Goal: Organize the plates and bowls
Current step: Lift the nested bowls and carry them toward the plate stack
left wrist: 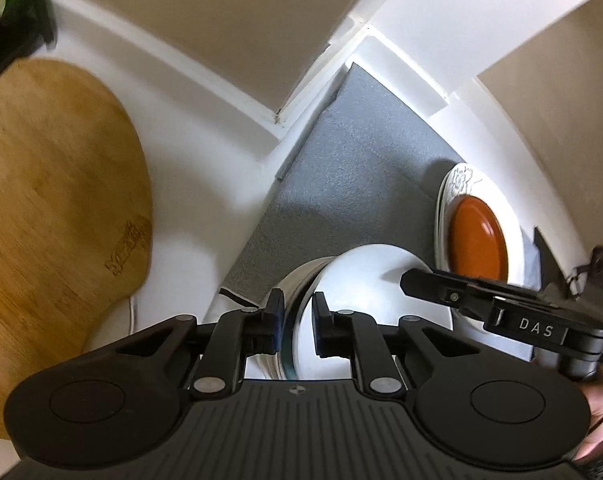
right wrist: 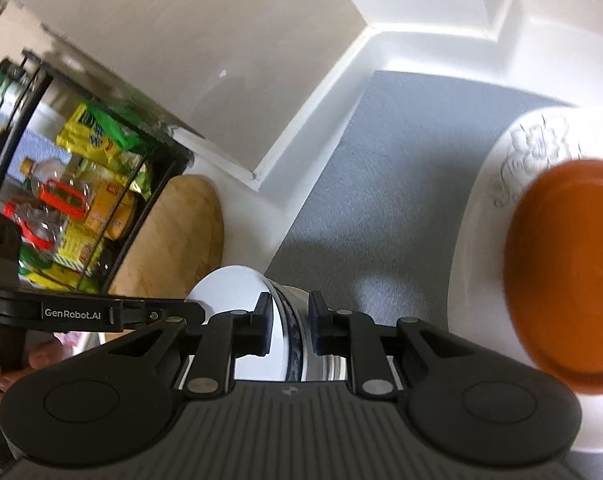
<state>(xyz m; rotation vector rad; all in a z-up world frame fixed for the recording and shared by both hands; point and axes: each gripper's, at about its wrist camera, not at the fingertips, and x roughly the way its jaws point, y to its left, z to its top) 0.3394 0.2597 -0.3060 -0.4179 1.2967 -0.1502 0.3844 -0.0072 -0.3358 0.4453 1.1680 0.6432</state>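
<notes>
My left gripper [left wrist: 297,320] and my right gripper [right wrist: 288,326] are both shut on the rims of a stack of white bowls [left wrist: 365,280], held on edge over a grey mat [left wrist: 353,176]. The stack also shows in the right wrist view [right wrist: 237,292], with a patterned dish between the white ones. To the right, a white plate with a flower pattern [left wrist: 461,180] carries an orange plate [left wrist: 477,236]; both also show in the right wrist view, the white one [right wrist: 501,184] and the orange one [right wrist: 569,276]. The right gripper's finger crosses in front of them in the left view.
A round wooden board [left wrist: 57,208] lies on the white counter at left, also seen in the right wrist view [right wrist: 177,236]. A black wire rack of food packets and bottles [right wrist: 81,200] stands beyond it. Beige walls with white trim [left wrist: 277,116] close the corner behind the mat.
</notes>
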